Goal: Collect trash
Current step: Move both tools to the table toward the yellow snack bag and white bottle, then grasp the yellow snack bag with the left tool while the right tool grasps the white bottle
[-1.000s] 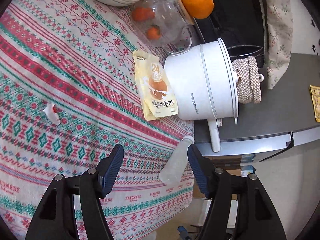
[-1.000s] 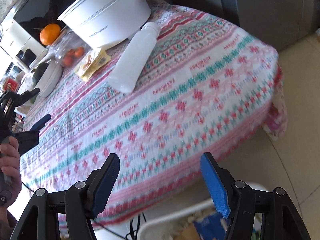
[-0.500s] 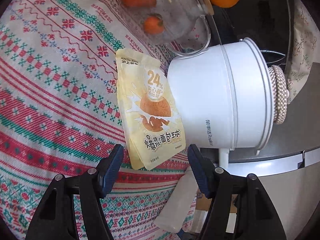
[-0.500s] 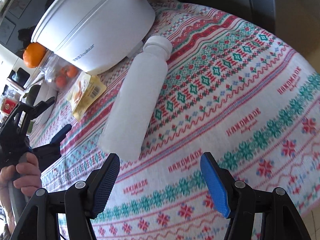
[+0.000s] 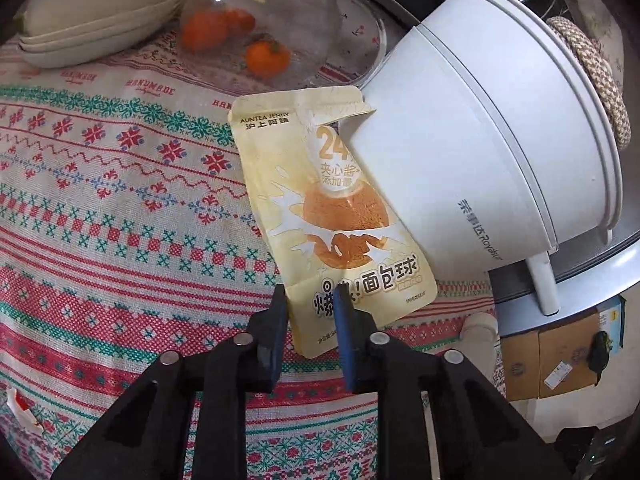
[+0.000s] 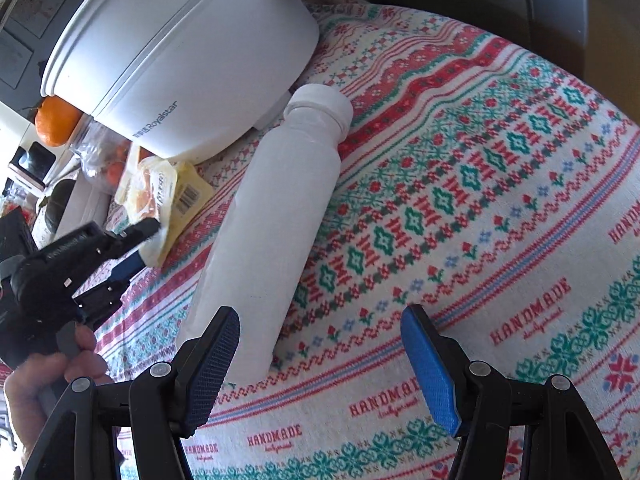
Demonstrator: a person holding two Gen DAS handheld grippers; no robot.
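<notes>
A yellow snack pouch (image 5: 336,216) lies on the patterned tablecloth (image 5: 120,208), leaning against a white electric pot (image 5: 488,152). My left gripper (image 5: 310,300) is shut on the pouch's near bottom edge. It also shows in the right wrist view (image 6: 136,240), pinching the pouch (image 6: 168,196). A white plastic bottle (image 6: 276,216) lies on its side on the cloth next to the pot (image 6: 188,52). My right gripper (image 6: 320,356) is open, its left finger beside the bottle's base, not touching it.
A glass jar on its side with small oranges (image 5: 256,40) and stacked cream plates (image 5: 88,20) lie behind the pouch. A torn wrapper scrap (image 5: 22,412) is at the cloth's left edge. Cardboard boxes (image 5: 552,360) sit below the table's right edge.
My left gripper moved in to the pouch and closed on its bottom edge. My right gripper moved closer to the bottle and stayed open.
</notes>
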